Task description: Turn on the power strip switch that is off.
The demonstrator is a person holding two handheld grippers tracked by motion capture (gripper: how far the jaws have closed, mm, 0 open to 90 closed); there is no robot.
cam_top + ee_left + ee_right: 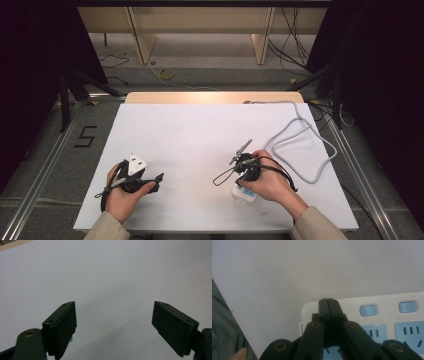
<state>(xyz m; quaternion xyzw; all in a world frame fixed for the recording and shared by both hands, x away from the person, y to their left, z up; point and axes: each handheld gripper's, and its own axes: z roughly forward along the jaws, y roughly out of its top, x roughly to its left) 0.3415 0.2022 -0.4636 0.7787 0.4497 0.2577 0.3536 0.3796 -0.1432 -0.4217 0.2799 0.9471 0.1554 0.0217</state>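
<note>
**Closed jaws over the power strip, open gripper idle**

Directly beneath the right gripper (329,300), the white power strip (384,315) lies flat on the table, its blue switches and blue socket faces turned up. That gripper's jaws are pressed together with nothing between them, their joined tip poised above the strip's near corner, just short of the nearest switch (368,310). Held closed like this, the tip probably serves as a single poking point for pressing a switch (whether it touches the plastic yet cannot be told). In the high view the right hand (270,182) covers most of the strip (244,196), which peeks out at its side.

Ahead of the left gripper (113,322) there is only bare white surface; its jaws stand wide apart and empty, and the left hand (125,192) rests it well away from the strip, apparently waiting.

Beyond the right gripper, the strip's grey cord (305,150) loops across the white table (190,130) toward its far edge. Farther off lie a grey floor, loose cables and pale wooden furniture legs.
</note>
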